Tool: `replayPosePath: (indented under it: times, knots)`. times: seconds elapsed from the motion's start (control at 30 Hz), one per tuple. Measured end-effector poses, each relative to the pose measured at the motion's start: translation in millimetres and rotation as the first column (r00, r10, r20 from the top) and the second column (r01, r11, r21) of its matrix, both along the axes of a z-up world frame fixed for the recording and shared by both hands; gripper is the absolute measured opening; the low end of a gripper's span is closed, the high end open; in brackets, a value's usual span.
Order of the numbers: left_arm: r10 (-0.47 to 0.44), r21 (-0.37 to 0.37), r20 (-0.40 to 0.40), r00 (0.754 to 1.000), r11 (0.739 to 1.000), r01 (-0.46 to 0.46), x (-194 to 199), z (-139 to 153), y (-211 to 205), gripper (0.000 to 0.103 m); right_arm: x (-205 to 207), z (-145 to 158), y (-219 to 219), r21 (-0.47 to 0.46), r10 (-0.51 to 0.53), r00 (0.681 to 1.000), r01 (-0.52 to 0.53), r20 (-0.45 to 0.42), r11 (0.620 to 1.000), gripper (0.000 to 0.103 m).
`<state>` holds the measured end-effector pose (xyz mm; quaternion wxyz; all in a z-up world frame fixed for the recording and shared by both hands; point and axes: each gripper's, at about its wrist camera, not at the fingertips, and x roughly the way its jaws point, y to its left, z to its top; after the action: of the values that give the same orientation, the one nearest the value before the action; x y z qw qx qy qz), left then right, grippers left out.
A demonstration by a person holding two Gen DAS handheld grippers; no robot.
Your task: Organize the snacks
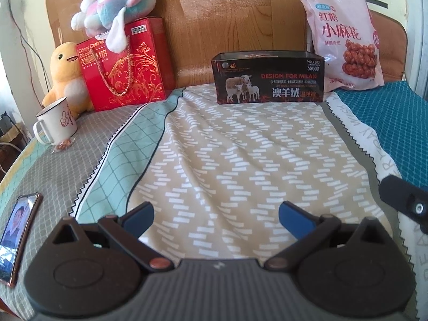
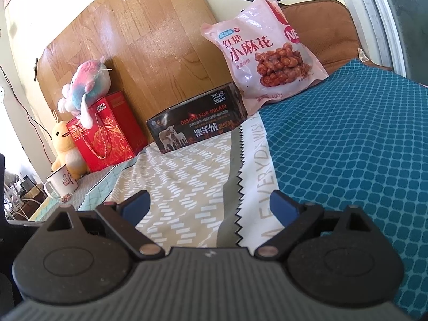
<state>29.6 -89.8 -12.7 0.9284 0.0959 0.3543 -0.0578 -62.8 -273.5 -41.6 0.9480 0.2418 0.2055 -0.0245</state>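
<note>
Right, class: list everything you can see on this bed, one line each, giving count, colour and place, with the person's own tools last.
Snack bag: one, pink, far right, leaning on the headboard.
Open box: one, black, far centre.
Gift box: one, red, far left.
Plush toy: one, pink and blue, on the gift box.
Plush duck: one, yellow, beside the gift box.
Mug: one, white, left edge.
Small snack packet: one, orange, by the mug.
Phone: one, near left.
Left tool: open, empty.
Right tool: open, empty.

Bright daylight, soft focus, fisheye-warped, dark corners
</note>
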Motion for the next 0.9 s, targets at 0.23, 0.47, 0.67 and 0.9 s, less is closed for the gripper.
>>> replayPosePath:
  times: [0.23, 0.47, 0.67, 0.9]
  knots:
    - [0.017, -0.011, -0.002, 1.0, 1.0, -0.017, 1.5, -0.6, 4.9, 0.103, 1.5, -1.0, 1.6, -0.006, 0.013, 1.0, -0.013, -0.004, 1.0, 0.098]
    - [0.014, 0.004, -0.002, 1.0, 1.0, -0.014, 2.4, -3.3, 4.8, 0.103, 2.3, -0.6, 3.9, -0.01, 0.02, 1.0, -0.02, -0.005, 1.0, 0.098]
    - [0.01, 0.016, -0.007, 1.0, 1.0, -0.01, 2.1, -5.0, 3.5, 0.103, 1.7, -0.2, 4.4, -0.01, 0.021, 1.0, -0.021, -0.003, 1.0, 0.098]
    - [0.001, 0.029, -0.006, 1.0, 1.0, -0.001, 1.7, -6.0, 1.2, 0.103, 0.6, -0.2, 2.2, -0.007, 0.018, 1.0, -0.018, 0.0, 1.0, 0.098]
